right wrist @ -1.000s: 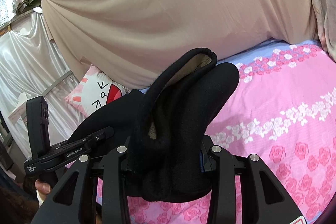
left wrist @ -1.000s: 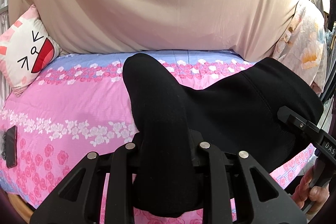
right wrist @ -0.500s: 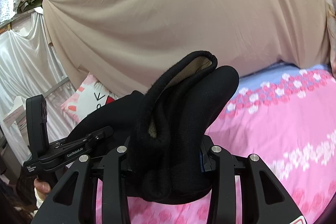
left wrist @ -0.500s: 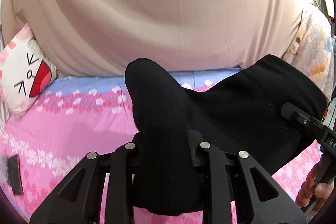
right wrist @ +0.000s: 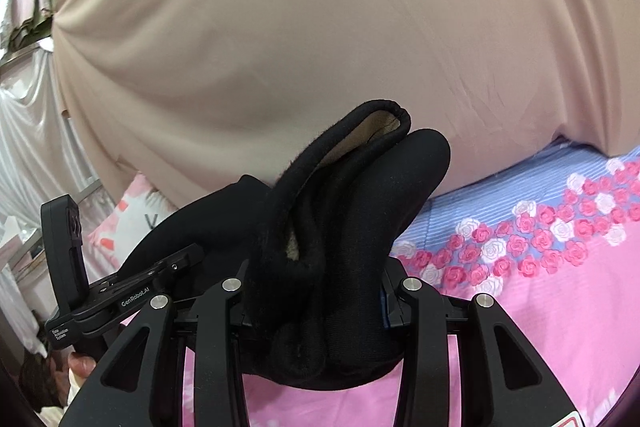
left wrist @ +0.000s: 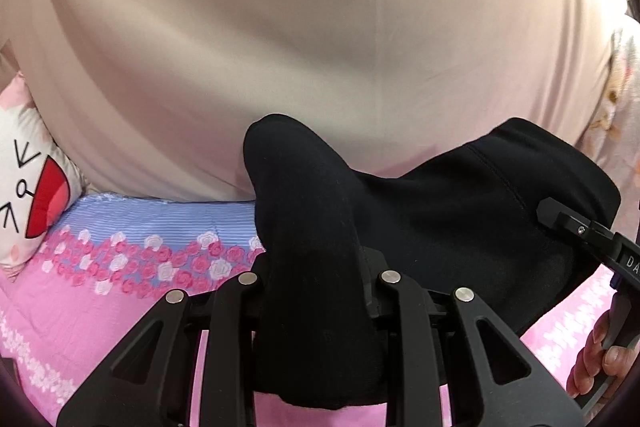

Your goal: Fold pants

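Observation:
The black pants hang stretched between my two grippers above a pink flowered bed. My left gripper is shut on a bunched fold of the black fabric, which bulges up between its jaws. My right gripper is shut on a thicker bunch of the pants, where a tan fleece lining shows at the hem. In the left wrist view the right gripper's body shows at the right edge with a hand under it. The left gripper's body appears at the left of the right wrist view.
A beige sheet hangs close behind the bed and fills most of both views. A cat-face pillow lies at the bed's left end. White drapes and a rail stand left of the sheet. Flowered cloth hangs at the right.
Both grippers have carried the pants toward the beige sheet, which now looms much larger. Less of the bed shows, and the dark object at its left edge has left the view. Both grips are unchanged.

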Demonstrator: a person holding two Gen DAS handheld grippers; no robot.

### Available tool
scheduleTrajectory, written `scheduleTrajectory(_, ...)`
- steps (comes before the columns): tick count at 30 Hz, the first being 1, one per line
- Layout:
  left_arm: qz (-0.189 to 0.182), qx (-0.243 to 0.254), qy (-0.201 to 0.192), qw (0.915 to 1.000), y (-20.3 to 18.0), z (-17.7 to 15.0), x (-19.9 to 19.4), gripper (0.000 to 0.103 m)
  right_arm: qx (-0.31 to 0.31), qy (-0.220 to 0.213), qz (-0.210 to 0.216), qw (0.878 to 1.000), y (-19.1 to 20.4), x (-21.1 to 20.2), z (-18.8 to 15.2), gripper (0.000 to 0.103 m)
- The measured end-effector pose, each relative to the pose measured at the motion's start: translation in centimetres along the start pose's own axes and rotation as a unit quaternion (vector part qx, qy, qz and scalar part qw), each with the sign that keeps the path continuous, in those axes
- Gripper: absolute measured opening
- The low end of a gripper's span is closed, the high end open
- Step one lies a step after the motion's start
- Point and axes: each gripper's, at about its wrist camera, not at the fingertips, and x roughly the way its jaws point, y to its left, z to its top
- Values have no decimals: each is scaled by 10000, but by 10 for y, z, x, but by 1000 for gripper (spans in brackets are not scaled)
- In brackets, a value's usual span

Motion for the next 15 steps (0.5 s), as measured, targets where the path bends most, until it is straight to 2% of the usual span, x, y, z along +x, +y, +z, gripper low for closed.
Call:
scheduleTrajectory(3,31,-55,139,9999,3,-11,37,24,260,186,-13,9995,-30,28,-10,37)
scheduleTrajectory(6,35,-84,461,9989,9,-33,77,25,444,682,-277,9963,-59,59,-32,40)
scheduleTrajectory(7,42,-69,601,9982,9,-40,86,26,572,841,-398,9940,-69,65,-38,45)
scheduleTrajectory(8,97,-55,827,9965,11,-50,100,32,642,928,-548,9921,-75,68,-42,52)
scheduleTrajectory(9,248,-18,967,9950,13,-59,108,43,748,1001,-746,9894,-83,67,-46,55)
scheduleTrajectory(10,372,22,1075,9935,15,-67,110,47,975,1126,-798,9856,-93,61,-50,56)
scheduleTrajectory(11,395,4,1120,9929,19,-71,106,57,1168,1176,-784,9830,-100,54,-52,56)
scheduleTrajectory(12,487,-73,1150,9921,25,-75,97,73,1281,1110,-871,9817,-104,41,-53,57)
scheduleTrajectory(13,747,-109,1095,9911,34,-76,84,81,1217,873,-1139,9821,-103,16,-52,57)
scheduleTrajectory(14,1040,-72,1021,9893,38,-77,71,87,973,645,-1437,9827,-94,-8,-49,57)
scheduleTrajectory(15,1421,56,927,9855,42,-78,51,87,658,508,-1620,9833,-81,-26,-46,56)
